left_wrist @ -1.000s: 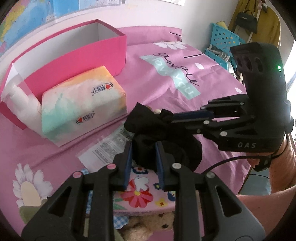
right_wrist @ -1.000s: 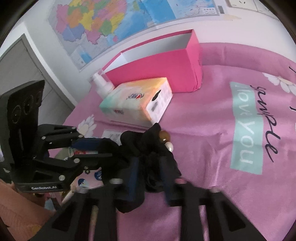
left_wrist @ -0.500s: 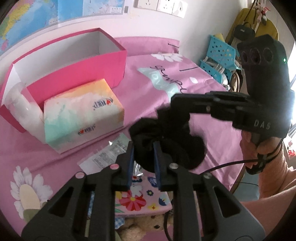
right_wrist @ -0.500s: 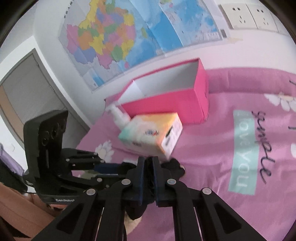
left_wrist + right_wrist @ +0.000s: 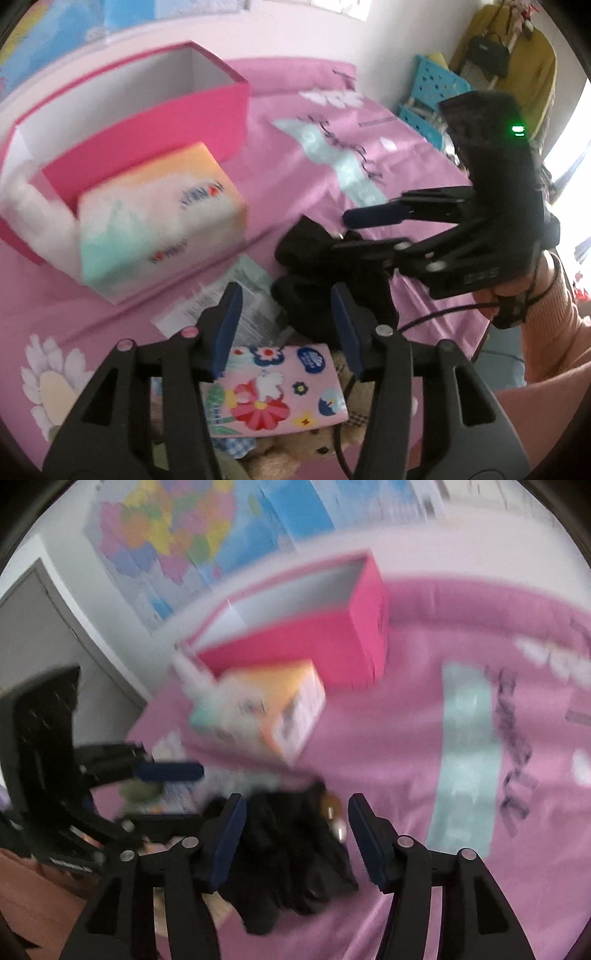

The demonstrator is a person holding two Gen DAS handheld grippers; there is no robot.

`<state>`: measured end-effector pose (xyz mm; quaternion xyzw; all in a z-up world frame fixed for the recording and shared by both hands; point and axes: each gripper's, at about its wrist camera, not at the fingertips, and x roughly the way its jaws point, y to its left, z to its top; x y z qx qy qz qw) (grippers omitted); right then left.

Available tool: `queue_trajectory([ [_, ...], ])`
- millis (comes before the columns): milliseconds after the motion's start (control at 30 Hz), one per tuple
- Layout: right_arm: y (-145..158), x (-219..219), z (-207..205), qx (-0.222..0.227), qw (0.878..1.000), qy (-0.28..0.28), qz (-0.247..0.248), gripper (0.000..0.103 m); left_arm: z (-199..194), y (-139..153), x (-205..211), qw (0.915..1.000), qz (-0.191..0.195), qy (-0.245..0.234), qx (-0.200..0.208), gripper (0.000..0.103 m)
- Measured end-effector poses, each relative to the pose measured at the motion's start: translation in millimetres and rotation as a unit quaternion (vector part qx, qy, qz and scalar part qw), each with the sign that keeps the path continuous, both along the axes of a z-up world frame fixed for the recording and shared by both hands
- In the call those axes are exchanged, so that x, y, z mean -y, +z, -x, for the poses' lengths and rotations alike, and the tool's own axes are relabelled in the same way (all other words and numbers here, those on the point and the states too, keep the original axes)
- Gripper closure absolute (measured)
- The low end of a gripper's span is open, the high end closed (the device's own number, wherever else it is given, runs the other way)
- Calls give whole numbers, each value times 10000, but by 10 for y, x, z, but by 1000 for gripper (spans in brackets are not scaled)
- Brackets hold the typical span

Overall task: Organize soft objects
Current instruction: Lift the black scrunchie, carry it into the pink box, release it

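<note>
Both opening: left gripper (image 5: 286, 326) and right gripper (image 5: 293, 834) spreading, pads clear of the black cloth (image 5: 328, 280) lying between them on the pink sheet (image 5: 306, 177), short of the box (image 5: 147, 122), apparently releasing for a regrip.

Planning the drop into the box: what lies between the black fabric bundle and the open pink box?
In the left wrist view, the pastel tissue pack lies between the black fabric bundle and the pink box, right against the box's front.
</note>
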<state>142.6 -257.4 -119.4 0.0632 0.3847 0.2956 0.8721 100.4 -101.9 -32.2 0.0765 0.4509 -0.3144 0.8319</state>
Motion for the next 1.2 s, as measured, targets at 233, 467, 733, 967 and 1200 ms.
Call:
queue_trajectory([
  [233, -160, 8, -36, -124, 9996, 124, -214, 87, -35, -121, 183, 9993, -225, -229, -202, 71],
  [467, 363, -29, 90, 686, 9965, 167, -443, 98, -186, 237, 41, 9996, 266, 59, 114, 88],
  [733, 1078, -98, -47, 1617, 9838, 263, -729, 100, -443, 733, -125, 9951, 407, 503, 754, 90],
  [967, 696, -56, -310, 959, 9952, -41, 193, 27, -474, 456, -123, 9983, 192, 351, 416, 86],
  [1200, 25, -38, -630, -52, 9976, -112, 675, 32, -518, 124, 64, 9998, 67, 118, -145, 71],
])
